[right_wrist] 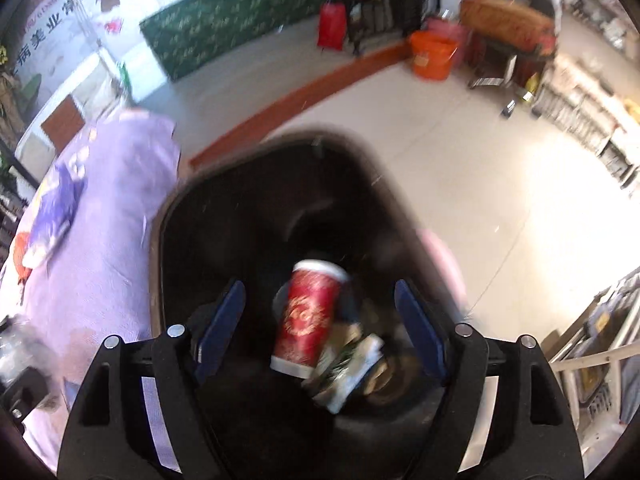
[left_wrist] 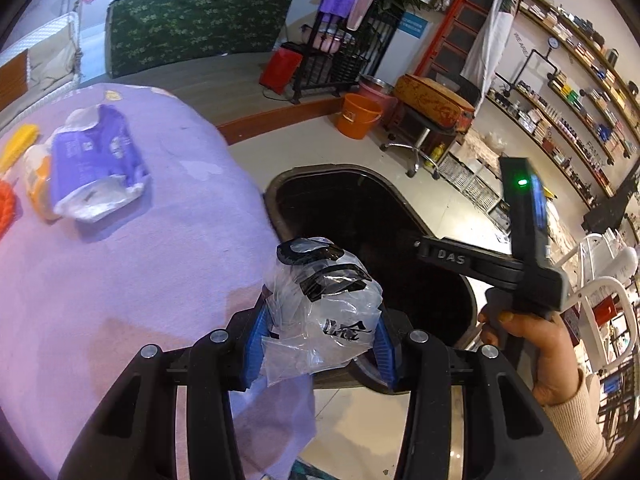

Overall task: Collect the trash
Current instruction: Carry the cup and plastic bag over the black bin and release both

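Left wrist view: your left tongs [left_wrist: 320, 334] were partly closed, their blue pads [left_wrist: 383, 344] pressed on a crumpled clear plastic bag [left_wrist: 326, 304] with black print. The bag stood up out of the pads, its long axis running away from the camera, its top over the near rim of the black trash bin [left_wrist: 280, 204]. The bin stood on the floor just beside the tabletop [left_wrist: 120, 280], which was draped in a purple cloth. On that cloth, well apart from the tongs, lay a purple-and-white wrapper [left_wrist: 98, 164], its long axis running from far to near. Your right hand [left_wrist: 532, 344] held the right tongs over the bin's far side.

Right wrist view (blurred): your right tongs [right_wrist: 320, 332] were wide apart and gripped nothing. Between and beyond the pads, inside the trash bin [right_wrist: 168, 216], was a red paper cup [right_wrist: 308, 316]. Its long axis was slightly tilted, one white end toward the frame's top. Whether it was resting on the other trash [right_wrist: 352, 368] could not be told.
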`<state>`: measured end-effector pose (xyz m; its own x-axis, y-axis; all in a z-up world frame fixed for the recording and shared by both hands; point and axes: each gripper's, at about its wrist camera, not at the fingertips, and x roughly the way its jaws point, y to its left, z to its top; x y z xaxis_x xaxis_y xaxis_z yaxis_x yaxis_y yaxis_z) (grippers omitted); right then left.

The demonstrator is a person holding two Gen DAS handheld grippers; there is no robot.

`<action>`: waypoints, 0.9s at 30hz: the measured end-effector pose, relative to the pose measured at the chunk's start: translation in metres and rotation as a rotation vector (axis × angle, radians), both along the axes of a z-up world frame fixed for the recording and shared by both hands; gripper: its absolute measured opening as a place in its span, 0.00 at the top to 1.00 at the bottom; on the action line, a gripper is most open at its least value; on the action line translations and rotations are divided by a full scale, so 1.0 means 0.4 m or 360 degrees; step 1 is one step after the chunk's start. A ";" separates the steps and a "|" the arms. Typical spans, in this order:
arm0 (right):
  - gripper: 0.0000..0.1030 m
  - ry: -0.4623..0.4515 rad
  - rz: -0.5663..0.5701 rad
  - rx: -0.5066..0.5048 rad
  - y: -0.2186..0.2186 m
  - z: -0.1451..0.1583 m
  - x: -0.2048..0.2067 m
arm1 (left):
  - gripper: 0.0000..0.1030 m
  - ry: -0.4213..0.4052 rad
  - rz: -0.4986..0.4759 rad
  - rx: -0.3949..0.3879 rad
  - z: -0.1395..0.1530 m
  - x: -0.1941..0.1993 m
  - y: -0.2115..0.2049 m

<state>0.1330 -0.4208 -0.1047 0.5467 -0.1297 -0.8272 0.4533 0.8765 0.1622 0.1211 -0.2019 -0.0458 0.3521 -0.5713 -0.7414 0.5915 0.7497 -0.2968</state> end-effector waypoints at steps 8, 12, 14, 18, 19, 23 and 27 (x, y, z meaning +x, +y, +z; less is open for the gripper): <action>0.19 -0.0226 -0.0231 -0.0197 -0.055 0.134 -0.132 | 0.58 -0.0011 -0.0143 0.0040 -0.009 -0.002 -0.128; 0.18 -0.0275 -0.0318 -0.0215 -0.090 0.166 -0.175 | 0.58 -0.0008 -0.0183 0.0087 -0.024 -0.003 -0.175; 0.18 -0.0274 -0.0342 -0.0204 -0.098 0.171 -0.186 | 0.58 -0.0009 -0.0199 0.0114 -0.032 -0.006 -0.192; 0.18 -0.0278 -0.0369 -0.0170 -0.115 0.176 -0.204 | 0.58 -0.0007 -0.0219 0.0162 -0.042 -0.004 -0.222; 0.18 -0.0278 -0.0371 -0.0168 -0.116 0.176 -0.207 | 0.58 -0.0010 -0.0222 0.0173 -0.044 -0.001 -0.227; 0.18 -0.0287 -0.0386 -0.0160 -0.122 0.183 -0.207 | 0.56 -0.0007 -0.0255 0.0233 -0.062 0.005 -0.241; 0.18 -0.0297 -0.0397 -0.0169 -0.127 0.186 -0.210 | 0.30 -0.0007 -0.0301 0.0226 -0.062 -0.004 -0.249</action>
<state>0.0492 -0.4714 -0.0305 0.6282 -0.3588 -0.6904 0.6273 0.7584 0.1767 0.1195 -0.3014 -0.0706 0.2521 -0.5176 -0.8176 0.7262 0.6596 -0.1936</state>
